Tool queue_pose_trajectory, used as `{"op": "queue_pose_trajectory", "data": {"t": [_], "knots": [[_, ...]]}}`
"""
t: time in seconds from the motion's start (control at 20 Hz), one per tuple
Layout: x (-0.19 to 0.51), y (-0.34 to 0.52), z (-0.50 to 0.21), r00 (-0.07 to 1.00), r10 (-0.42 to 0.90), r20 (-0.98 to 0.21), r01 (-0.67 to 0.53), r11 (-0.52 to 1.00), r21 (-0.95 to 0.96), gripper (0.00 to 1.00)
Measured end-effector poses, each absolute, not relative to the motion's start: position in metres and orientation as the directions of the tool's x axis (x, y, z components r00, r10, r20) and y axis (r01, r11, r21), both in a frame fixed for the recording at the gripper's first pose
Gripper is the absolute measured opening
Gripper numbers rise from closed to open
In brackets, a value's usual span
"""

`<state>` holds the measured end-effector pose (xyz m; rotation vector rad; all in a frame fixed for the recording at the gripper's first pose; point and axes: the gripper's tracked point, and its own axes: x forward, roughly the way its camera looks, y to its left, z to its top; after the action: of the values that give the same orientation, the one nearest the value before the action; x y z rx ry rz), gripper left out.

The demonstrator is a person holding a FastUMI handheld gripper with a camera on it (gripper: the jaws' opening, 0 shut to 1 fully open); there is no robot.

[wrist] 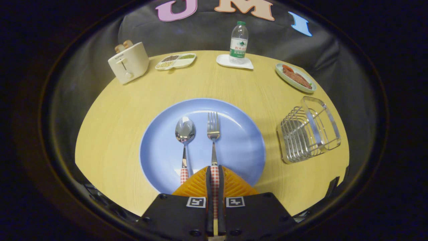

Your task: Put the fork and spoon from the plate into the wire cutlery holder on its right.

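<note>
The fork [213, 134] lies on the plate [240, 147] with its tines pointing away from the gripper [215, 175] and its checked handle running back between the 2 fingers, which stand nearly closed around that handle; the gap left is about the handle's own width, so the fingers look to be pressing on it, though how firm the contact is cannot be read from here. The spoon [185, 134] lies just beside the fork, parallel to it, with its handle end touching or almost touching the outer face of the left finger. The holder [309, 134] stands on the table [110, 127] to the right of the plate, apart from it and leaning in this view. The likely trouble is a weak hold: the grip sits at the very end of a smooth handle, so the heavier tine end may droop or swing when lifted, and the fork could slip out over the plate. The spoon may also be nudged as the fork rises. At the holder, a tilted fork could catch on the wires or rim instead of dropping in.
</note>
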<state>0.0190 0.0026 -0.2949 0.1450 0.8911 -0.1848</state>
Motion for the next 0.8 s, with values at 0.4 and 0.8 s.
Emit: {"op": "queue_pose_trajectory", "data": {"t": [0.4, 0.8], "knots": [[-0.01, -0.024, -0.236, 0.499, -0.207, -0.842, 0.305, 0.951, -0.053, 0.08], [-0.046, -0.075, -0.174, 0.286, -0.207, -0.936, 0.531, 0.847, -0.025, 0.08]]}}
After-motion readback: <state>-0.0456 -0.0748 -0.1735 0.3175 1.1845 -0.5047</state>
